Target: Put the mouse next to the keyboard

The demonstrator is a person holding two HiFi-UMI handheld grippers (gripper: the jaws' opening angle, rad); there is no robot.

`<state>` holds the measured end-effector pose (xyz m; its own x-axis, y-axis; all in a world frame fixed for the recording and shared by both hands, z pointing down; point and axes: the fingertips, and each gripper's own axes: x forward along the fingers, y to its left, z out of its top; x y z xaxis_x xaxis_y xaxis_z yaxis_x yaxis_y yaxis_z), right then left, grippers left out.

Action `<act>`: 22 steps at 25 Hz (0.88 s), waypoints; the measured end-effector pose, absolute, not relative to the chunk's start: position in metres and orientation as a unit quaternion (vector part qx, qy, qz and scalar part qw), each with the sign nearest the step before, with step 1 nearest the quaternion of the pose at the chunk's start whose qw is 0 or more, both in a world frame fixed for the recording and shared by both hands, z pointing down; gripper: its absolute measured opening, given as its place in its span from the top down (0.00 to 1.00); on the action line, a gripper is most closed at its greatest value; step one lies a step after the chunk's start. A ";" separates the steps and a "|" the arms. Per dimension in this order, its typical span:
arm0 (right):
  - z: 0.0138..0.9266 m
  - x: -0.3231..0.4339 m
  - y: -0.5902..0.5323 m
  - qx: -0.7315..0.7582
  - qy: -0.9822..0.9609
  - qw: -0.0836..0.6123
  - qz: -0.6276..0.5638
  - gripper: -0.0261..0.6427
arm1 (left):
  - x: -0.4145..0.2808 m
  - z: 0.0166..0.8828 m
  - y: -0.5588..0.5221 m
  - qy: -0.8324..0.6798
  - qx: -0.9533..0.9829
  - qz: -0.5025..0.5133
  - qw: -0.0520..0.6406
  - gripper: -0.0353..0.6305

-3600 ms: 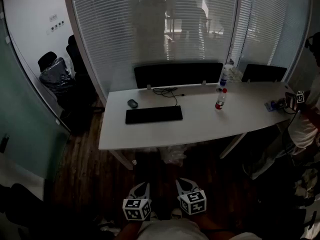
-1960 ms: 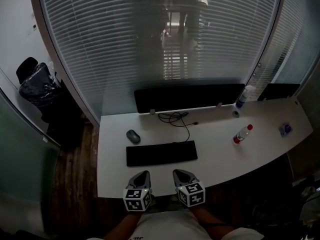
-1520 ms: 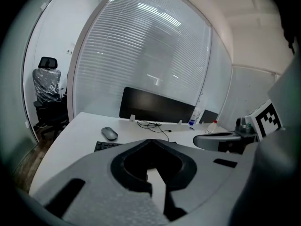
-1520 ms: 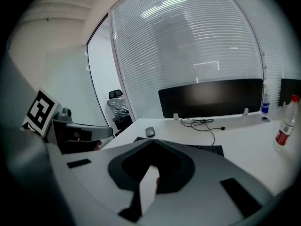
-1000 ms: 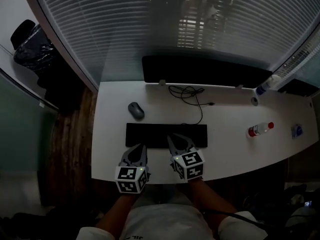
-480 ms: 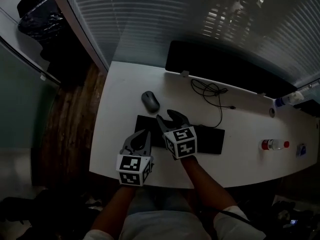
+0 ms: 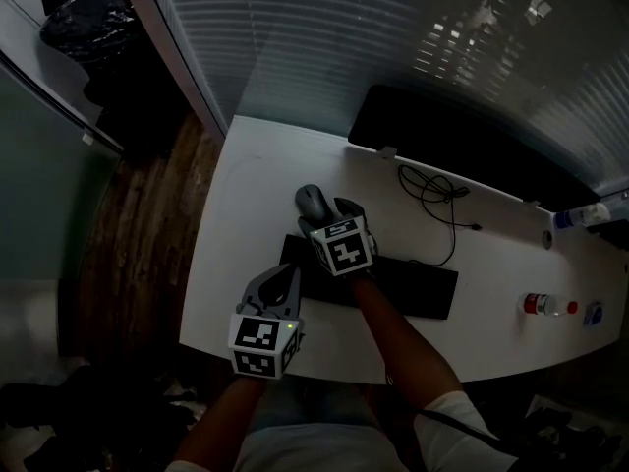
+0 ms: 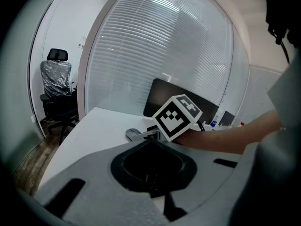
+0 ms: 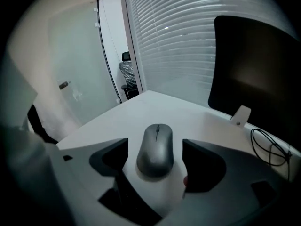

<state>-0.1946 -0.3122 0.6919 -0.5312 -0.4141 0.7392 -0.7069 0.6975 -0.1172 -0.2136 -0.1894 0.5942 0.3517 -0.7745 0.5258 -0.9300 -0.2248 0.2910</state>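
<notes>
A grey mouse (image 7: pixel 312 201) lies on the white desk (image 7: pixel 246 195), just beyond the left end of the black keyboard (image 7: pixel 413 285). My right gripper (image 7: pixel 329 212) reaches over the keyboard to it. In the right gripper view the mouse (image 9: pixel 155 149) sits between the right gripper's (image 9: pixel 155 161) jaws, which have just been opening and stand apart from its sides. My left gripper (image 7: pixel 283 278) hovers shut near the desk's front edge, by the keyboard's left corner. From the left gripper (image 8: pixel 151 173) view I see the right gripper's marker cube (image 8: pixel 178 117) and the mouse (image 8: pixel 133 134).
A black monitor (image 7: pixel 442 146) stands at the back with a cable (image 7: pixel 432 190) coiled in front. A bottle (image 7: pixel 545 305) lies far right. Slatted blinds (image 7: pixel 344 37) back the desk. Left of the desk is wooden floor (image 7: pixel 138 234) and a chair (image 7: pixel 84 18).
My right gripper has moved forward and left across the keyboard to the mouse, and its jaws have opened around it. The left gripper has shifted slightly forward and stayed shut.
</notes>
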 end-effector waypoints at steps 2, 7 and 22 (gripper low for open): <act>0.702 -0.199 -0.317 0.329 -0.845 0.367 0.207 0.45 | -0.218 0.594 -0.191 -0.553 0.770 0.132 0.289 0.94; 0.717 -0.210 -0.329 0.327 -0.832 0.399 0.204 0.42 | -0.228 0.598 -0.197 -0.557 0.766 0.129 0.293 0.94; 0.718 -0.216 -0.328 0.333 -0.818 0.424 0.202 0.52 | -0.244 0.601 -0.205 -0.568 0.757 0.115 0.302 0.94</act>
